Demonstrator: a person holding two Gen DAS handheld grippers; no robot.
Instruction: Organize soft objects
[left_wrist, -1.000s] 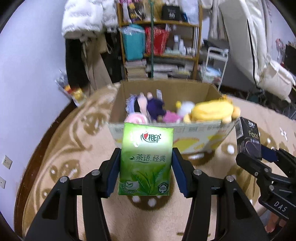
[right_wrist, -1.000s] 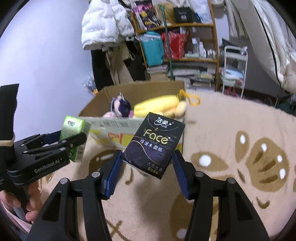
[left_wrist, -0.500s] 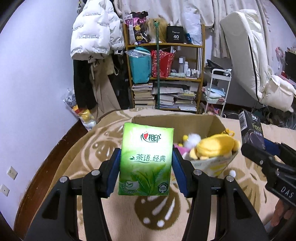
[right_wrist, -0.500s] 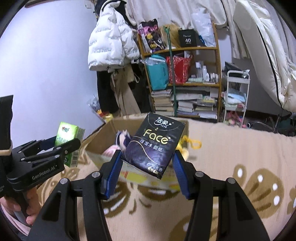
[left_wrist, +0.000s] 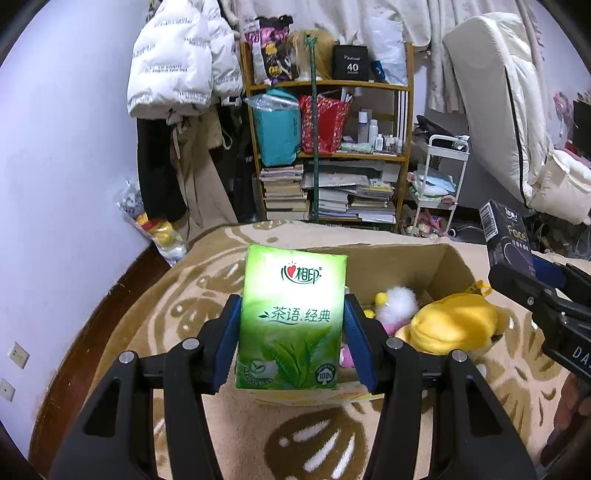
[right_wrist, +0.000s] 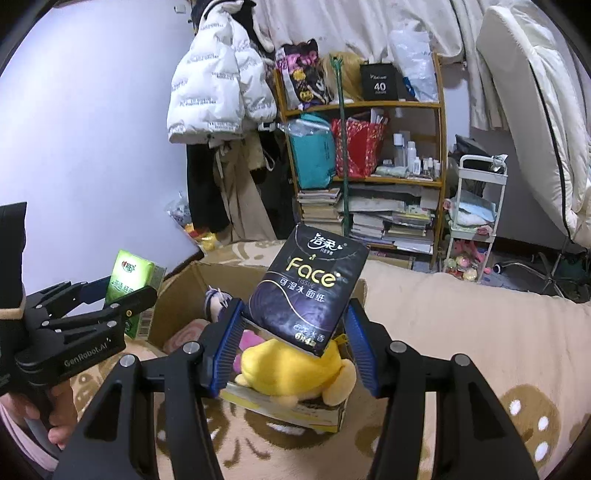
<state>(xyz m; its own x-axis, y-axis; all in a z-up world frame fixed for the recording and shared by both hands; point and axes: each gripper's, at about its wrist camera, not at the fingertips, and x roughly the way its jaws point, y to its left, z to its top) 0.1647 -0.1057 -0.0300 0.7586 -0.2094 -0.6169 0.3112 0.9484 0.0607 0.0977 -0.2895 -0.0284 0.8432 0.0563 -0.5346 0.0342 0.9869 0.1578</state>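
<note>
While the left gripper (left_wrist: 291, 345) pinches an upright green tissue pack (left_wrist: 291, 321) between its blue pads, the right gripper (right_wrist: 293, 345) clamps a tilted black tissue pack (right_wrist: 308, 290). Just beyond both grippers an open cardboard box (left_wrist: 452, 264) sits on the carpet (left_wrist: 177, 295), holding a yellow plush (right_wrist: 291, 369), a white fluffy toy (left_wrist: 397, 304), something pink that is too hidden to name, and what may be a dark-haired doll (right_wrist: 216, 302).

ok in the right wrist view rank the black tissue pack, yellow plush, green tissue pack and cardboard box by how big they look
1. cardboard box
2. black tissue pack, yellow plush: alike, and the pack is nearer the camera
3. green tissue pack, part hidden
</note>
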